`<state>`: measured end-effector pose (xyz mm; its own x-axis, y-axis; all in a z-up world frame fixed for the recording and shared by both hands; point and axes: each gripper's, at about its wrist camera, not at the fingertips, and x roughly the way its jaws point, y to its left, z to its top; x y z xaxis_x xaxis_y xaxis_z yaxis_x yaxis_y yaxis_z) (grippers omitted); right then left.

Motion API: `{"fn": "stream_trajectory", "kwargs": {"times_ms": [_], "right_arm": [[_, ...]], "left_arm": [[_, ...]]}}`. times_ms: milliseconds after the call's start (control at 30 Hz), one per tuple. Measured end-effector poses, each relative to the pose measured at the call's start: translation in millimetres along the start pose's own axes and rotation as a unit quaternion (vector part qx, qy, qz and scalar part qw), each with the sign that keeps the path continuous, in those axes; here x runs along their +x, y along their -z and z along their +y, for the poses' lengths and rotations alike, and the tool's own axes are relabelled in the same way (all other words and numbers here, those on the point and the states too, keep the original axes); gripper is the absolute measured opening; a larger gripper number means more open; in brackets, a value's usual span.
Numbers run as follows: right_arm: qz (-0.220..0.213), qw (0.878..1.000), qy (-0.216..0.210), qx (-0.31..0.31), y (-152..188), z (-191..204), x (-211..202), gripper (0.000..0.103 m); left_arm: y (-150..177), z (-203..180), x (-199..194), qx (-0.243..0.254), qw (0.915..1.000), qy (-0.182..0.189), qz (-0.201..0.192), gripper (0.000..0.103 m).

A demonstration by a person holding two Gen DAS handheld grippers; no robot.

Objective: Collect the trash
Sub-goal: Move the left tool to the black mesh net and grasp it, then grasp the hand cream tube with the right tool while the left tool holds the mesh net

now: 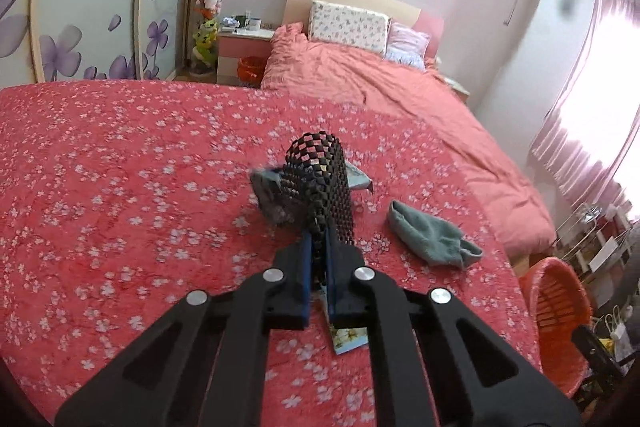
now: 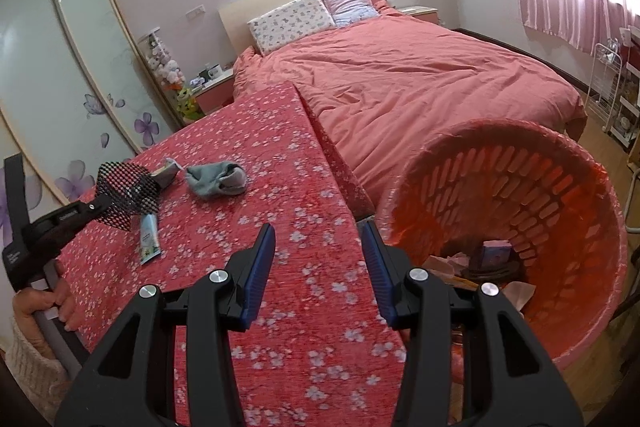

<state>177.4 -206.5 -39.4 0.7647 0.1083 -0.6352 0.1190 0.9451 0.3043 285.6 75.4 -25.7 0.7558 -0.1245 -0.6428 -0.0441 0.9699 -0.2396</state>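
My left gripper [image 1: 319,247] is shut on a black mesh net sleeve [image 1: 322,183] and holds it above the red flowered table [image 1: 120,187]; the sleeve also shows in the right wrist view [image 2: 126,195]. A grey crumpled wrapper [image 1: 266,193] lies behind the sleeve. A small blue-green tube [image 2: 149,239] lies under the left gripper. A grey-green sock [image 1: 430,237] lies to the right, also in the right wrist view [image 2: 218,179]. My right gripper [image 2: 320,259] is open and empty over the table's right edge, beside the orange trash basket [image 2: 552,155], which holds paper scraps.
A bed with a salmon cover [image 2: 420,83] stands behind the table. A nightstand with mugs [image 1: 246,31] and a second orange bin [image 1: 250,71] sit by the wardrobe. A white wire rack [image 2: 612,95] stands at the far right.
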Motion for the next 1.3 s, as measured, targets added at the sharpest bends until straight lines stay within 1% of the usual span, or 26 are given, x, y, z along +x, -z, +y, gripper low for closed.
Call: {"fn": "stream_trajectory", "kwargs": {"times_ms": [133, 233, 333, 400, 500, 633, 700, 767, 900, 1033, 1133, 1233, 1300], "right_arm": [[0.003, 1.0, -0.005, -0.009, 1, 10, 1, 0.046], [0.006, 1.0, -0.007, -0.016, 3, 18, 3, 0.046], [0.01, 1.0, -0.013, -0.024, 4, 29, 6, 0.046], [0.014, 0.999, -0.018, -0.032, 6, 40, 10, 0.046], [0.023, 0.998, -0.026, -0.045, 9, 56, 16, 0.046], [0.034, 0.997, -0.034, -0.063, 14, 78, 26, 0.046], [0.039, 0.996, -0.038, -0.073, 15, 90, 31, 0.046], [0.042, 0.995, -0.04, -0.081, 16, 99, 36, 0.046], [0.05, 0.993, -0.05, -0.095, 17, 124, 48, 0.046], [0.057, 0.991, -0.06, -0.103, 16, 143, 61, 0.046], [0.062, 0.99, -0.065, -0.107, 13, 159, 76, 0.046], [0.072, 0.989, -0.068, -0.106, 9, 172, 94, 0.046], [0.076, 0.988, -0.066, -0.118, 8, 184, 107, 0.046]], "left_arm": [[-4, 18, -17, -0.012, 0.9999, 0.002, -0.01, 0.007], [-4, 38, -29, -0.022, 0.9996, -0.005, -0.016, 0.007], [-1, 60, -40, -0.026, 0.999, -0.028, -0.021, 0.007], [0, 78, -42, -0.027, 0.998, -0.053, -0.023, 0.007], [3, 104, -34, -0.033, 0.9962, -0.081, -0.006, 0.008], [8, 129, -14, -0.055, 0.9939, -0.093, 0.022, 0.007], [9, 136, -8, -0.06, 0.9936, -0.092, 0.029, 0.008], [9, 141, -4, -0.064, 0.9928, -0.096, 0.031, 0.013], [8, 147, 7, -0.064, 0.9926, -0.094, 0.043, 0.016], [11, 145, 10, -0.051, 0.9938, -0.087, 0.046, 0.01], [12, 153, 12, -0.066, 0.9944, -0.067, 0.049, 0.01], [14, 159, 12, -0.078, 0.9943, -0.054, 0.048, 0.01], [16, 162, 11, -0.085, 0.9942, -0.046, 0.048, 0.01]]}}
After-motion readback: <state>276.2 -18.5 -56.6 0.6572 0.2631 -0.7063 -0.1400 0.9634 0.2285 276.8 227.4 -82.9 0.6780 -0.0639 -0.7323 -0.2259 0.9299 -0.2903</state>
